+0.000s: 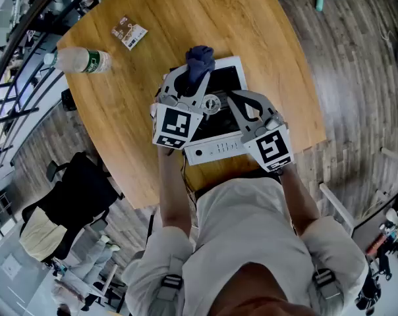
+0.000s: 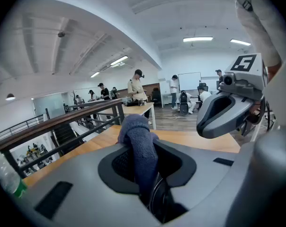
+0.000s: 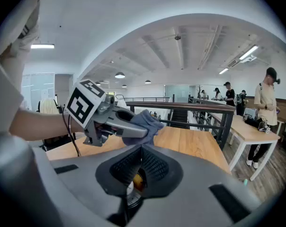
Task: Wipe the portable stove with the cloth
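Observation:
The white portable stove (image 1: 220,147) with a black top sits on the round wooden table (image 1: 120,117), close to the near edge. My left gripper (image 1: 198,78) is shut on a dark blue cloth (image 1: 200,59) over the stove's far left part. In the left gripper view the cloth (image 2: 136,145) stands up bunched between the jaws of the left gripper (image 2: 142,174). My right gripper (image 1: 230,95) hovers over the stove's round burner (image 1: 212,103), jaws together and holding nothing. The right gripper view shows the right gripper (image 3: 142,150) closed, with the left gripper (image 3: 129,129) and cloth (image 3: 145,122) just beyond.
A clear plastic bottle (image 1: 80,60) lies at the table's far left, with a small printed packet (image 1: 128,33) behind it. A black chair (image 1: 80,196) stands off the table's left edge. People stand at other tables (image 2: 138,109) in the background.

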A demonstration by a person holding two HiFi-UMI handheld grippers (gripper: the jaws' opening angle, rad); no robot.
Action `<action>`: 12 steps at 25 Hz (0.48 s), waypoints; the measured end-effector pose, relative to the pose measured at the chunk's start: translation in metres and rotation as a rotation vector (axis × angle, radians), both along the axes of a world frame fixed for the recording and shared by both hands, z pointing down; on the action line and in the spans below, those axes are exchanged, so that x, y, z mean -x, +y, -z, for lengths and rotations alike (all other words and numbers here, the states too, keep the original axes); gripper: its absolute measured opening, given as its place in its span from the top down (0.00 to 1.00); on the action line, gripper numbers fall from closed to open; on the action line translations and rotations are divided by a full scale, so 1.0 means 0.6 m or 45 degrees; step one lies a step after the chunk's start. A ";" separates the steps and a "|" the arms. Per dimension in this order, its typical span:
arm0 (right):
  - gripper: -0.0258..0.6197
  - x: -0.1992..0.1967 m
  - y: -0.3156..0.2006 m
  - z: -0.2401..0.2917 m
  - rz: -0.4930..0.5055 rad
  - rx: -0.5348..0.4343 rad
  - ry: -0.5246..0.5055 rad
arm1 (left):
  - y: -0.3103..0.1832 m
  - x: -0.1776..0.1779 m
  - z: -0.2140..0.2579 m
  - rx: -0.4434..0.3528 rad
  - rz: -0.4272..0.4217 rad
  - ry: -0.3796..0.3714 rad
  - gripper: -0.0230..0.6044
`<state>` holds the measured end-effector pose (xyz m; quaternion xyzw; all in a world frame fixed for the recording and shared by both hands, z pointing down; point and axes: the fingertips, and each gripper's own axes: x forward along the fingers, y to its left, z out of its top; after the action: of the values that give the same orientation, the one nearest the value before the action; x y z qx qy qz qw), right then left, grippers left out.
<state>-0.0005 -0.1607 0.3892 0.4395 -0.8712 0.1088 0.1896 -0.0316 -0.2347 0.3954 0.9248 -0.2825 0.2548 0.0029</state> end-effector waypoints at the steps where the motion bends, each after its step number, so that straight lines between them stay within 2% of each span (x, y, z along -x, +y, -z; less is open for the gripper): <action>1: 0.93 0.004 0.006 0.011 0.002 -0.011 -0.007 | 0.010 0.014 0.014 -0.014 0.029 0.021 0.81; 5: 0.93 0.016 0.030 0.052 0.009 -0.072 0.000 | 0.048 0.059 0.064 -0.089 0.125 0.083 0.81; 10: 0.93 0.033 0.059 0.105 0.002 -0.134 -0.097 | 0.093 0.111 0.095 -0.145 0.232 0.131 0.81; 12: 0.93 0.036 0.068 0.120 0.007 -0.163 -0.071 | 0.106 0.134 0.111 -0.162 0.282 0.166 0.81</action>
<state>-0.0219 -0.1198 0.3174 0.4451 -0.8826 0.0645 0.1368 -0.1120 -0.1711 0.3290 0.9009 -0.3975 0.1740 -0.0094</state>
